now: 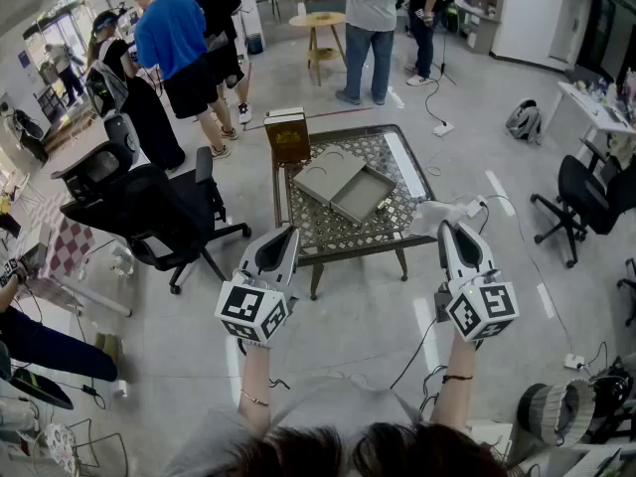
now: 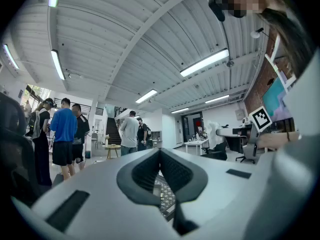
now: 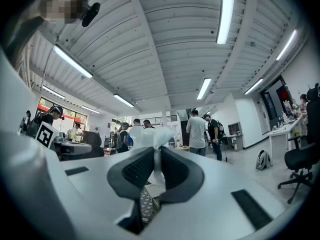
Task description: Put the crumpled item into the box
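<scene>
A flat grey box lies open in two halves on the patterned metal table. My right gripper hovers over the table's near right corner, shut on a white crumpled item. In the right gripper view the item bulges above the jaws of this gripper, with a thin strip pinched between the pads. My left gripper hangs over the table's near left edge. The left gripper view shows it shut, its jaws touching with nothing between them.
A brown carton stands at the table's far left corner. Black office chairs crowd the floor to the left and another chair sits at the right. Several people stand beyond the table near a round wooden stool. Cables trail across the floor.
</scene>
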Tool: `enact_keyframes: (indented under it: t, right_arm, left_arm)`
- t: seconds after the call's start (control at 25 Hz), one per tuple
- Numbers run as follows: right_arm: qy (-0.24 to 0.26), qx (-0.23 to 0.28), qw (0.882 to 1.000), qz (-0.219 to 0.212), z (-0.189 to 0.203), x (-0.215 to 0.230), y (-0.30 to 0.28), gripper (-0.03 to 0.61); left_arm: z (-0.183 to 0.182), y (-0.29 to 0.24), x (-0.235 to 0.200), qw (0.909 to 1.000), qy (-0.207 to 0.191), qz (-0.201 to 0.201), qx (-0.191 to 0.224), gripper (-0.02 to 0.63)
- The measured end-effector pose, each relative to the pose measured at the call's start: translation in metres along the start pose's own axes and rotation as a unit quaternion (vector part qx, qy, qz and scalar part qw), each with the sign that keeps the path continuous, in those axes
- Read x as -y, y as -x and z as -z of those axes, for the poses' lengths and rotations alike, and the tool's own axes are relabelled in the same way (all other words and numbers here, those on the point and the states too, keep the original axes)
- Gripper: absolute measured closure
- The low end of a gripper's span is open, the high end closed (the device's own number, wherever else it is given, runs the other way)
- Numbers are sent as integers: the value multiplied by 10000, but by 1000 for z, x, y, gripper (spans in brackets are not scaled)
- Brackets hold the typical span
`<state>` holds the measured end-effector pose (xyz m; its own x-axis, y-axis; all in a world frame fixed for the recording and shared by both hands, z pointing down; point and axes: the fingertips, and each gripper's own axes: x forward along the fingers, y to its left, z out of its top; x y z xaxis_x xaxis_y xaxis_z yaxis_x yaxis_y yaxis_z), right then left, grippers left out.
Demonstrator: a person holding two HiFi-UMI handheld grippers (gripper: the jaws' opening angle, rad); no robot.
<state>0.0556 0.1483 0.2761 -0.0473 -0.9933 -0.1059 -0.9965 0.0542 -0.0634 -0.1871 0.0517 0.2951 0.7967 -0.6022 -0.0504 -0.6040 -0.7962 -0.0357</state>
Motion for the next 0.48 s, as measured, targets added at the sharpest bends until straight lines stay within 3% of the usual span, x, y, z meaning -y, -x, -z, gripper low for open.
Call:
enact_keyframes:
  t: [0.48]
  right_arm:
    - [-66,-55,9999,-139,4,8,-3,523]
  left_arm:
    - [2,-8,6,9999,65,-124,-76,597]
